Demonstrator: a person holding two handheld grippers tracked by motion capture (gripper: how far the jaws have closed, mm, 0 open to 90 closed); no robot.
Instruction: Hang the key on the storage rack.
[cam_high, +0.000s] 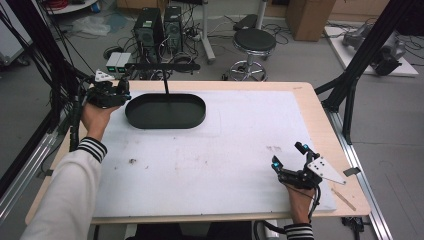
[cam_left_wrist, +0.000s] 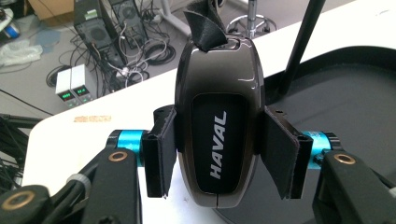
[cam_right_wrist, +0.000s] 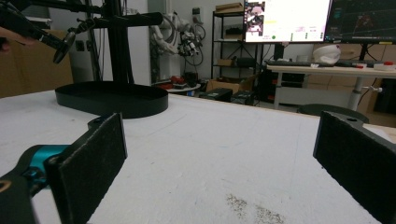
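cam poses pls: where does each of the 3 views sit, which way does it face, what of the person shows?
High view: above the person's side, looking forward and down on the table; forearms and both grippers show.
Left gripper view: rides the left gripper, jaws shut on a key fob, tray beyond.
Right gripper view: rides the right gripper, low over the table, jaws open.
Shared: all three show the tray and its stand.

A glossy dark brown key fob is showing white HAVAL lettering. The tray is looking black, the mat white, the sleeve black-and-white striped.
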